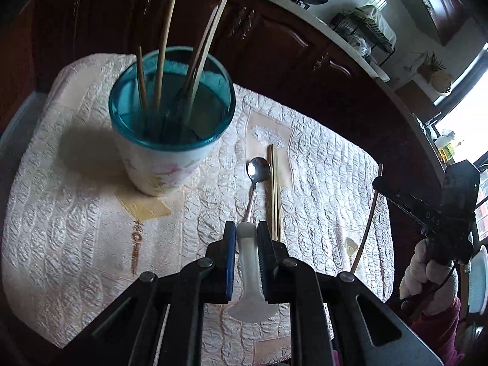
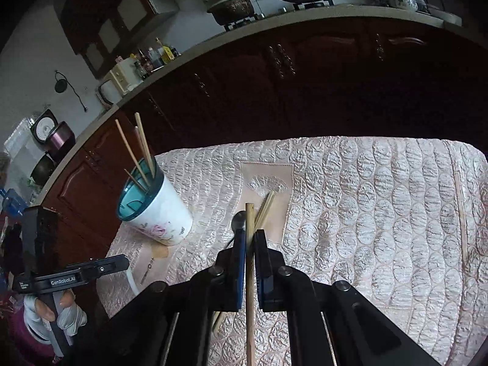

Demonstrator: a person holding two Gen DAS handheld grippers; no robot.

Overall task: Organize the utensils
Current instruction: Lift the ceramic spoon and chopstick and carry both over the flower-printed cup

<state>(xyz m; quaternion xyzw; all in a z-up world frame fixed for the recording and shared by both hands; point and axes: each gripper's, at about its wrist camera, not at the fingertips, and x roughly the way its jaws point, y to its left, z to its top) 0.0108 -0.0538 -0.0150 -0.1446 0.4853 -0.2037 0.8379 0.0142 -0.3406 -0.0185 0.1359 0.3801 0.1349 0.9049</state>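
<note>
The left hand-held gripper [image 1: 246, 228] is closing its pads on the white handle of a spoon [image 1: 257, 169]; the metal bowl of the spoon is pointing away from the camera, above the quilted cloth [image 1: 76, 213]. The wide end of the handle is sticking out under the jaws and is partly hidden by them. The right hand-held gripper [image 2: 250, 238] is gripping one wooden chopstick [image 2: 250, 274], which is standing almost upright between its pads; the lower end is cut off by the bottom of the picture.

A pair of chopsticks [image 1: 274, 189] is lying on the cloth just beside the spoon. In the right wrist view their lower part is hidden behind the gripper.

The cup [image 1: 170, 140], white with a teal rim and a flower print, is standing upright on the surface, to the left of both grippers and well apart from them. Four chopsticks [image 1: 164, 55] are leaning inside it, and their tops are rising over the rim. Between the cup and the lying chopsticks the cloth is free.

The far edge of the cloth is dropping off near the dark cabinet doors [image 2: 305, 91]. On the right side the cloth is ending in a rounded edge, and one more thin stick [image 2: 460, 213] is lying close to it; I cannot tell if it is a chopstick. A gloved hand [image 1: 427, 271] is holding the right gripper beyond that edge.
</note>
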